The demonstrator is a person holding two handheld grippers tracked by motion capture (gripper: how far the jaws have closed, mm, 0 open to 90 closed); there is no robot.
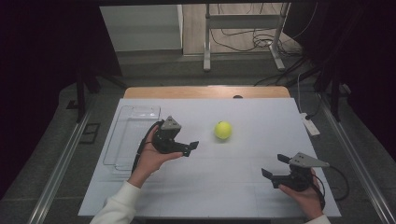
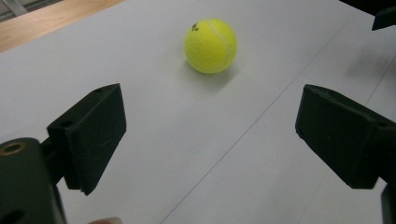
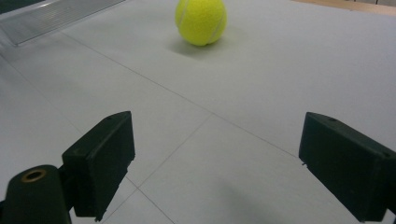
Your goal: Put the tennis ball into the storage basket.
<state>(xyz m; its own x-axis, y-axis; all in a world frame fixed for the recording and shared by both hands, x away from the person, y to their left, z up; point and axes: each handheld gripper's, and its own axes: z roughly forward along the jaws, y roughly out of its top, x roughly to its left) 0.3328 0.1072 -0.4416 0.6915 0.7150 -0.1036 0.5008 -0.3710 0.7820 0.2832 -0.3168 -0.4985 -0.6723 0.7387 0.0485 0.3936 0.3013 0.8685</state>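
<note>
A wooden table (image 1: 140, 92) is covered almost wholly by a white sheet (image 1: 224, 182) marked with thin lines. On the sheet lie a yellow tennis ball (image 1: 223, 130) near the middle and a clear plastic tray (image 1: 122, 140) along its left edge, which looks empty

Tennis ball (image 3: 201, 21) beyond wide-apart hand-held gripper (image 3: 215, 163) jaws

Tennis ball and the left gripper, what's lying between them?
Nothing: bare white table separates the left gripper from the tennis ball in the left gripper view.
</note>
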